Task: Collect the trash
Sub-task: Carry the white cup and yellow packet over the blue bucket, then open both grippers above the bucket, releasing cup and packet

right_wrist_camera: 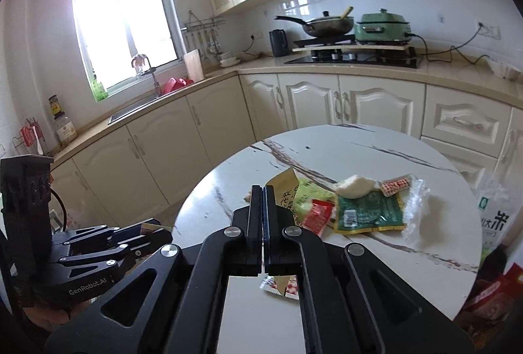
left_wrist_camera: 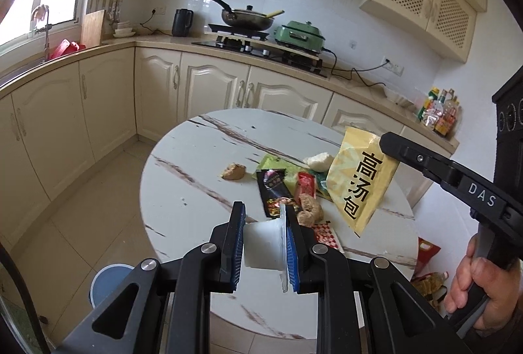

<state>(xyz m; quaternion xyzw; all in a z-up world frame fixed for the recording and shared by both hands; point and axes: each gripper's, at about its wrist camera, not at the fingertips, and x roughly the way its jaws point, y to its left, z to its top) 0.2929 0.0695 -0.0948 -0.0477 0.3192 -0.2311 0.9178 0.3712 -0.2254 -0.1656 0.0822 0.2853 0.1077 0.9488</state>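
While my left gripper (left_wrist_camera: 263,243) clamps a small white plastic cup (left_wrist_camera: 261,244), my right gripper's (right_wrist_camera: 264,207) fingers pinch a yellow soup-base packet (left_wrist_camera: 359,179) above the round marble-pattern bench (left_wrist_camera: 196,190), litter at two o'clock.

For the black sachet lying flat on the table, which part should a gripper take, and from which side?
Probably its far short end, coming from the table's open left side. The black sachet lies flat on the table; its near end sits behind the left gripper and white cup, and the red sachet crowds its right edge.
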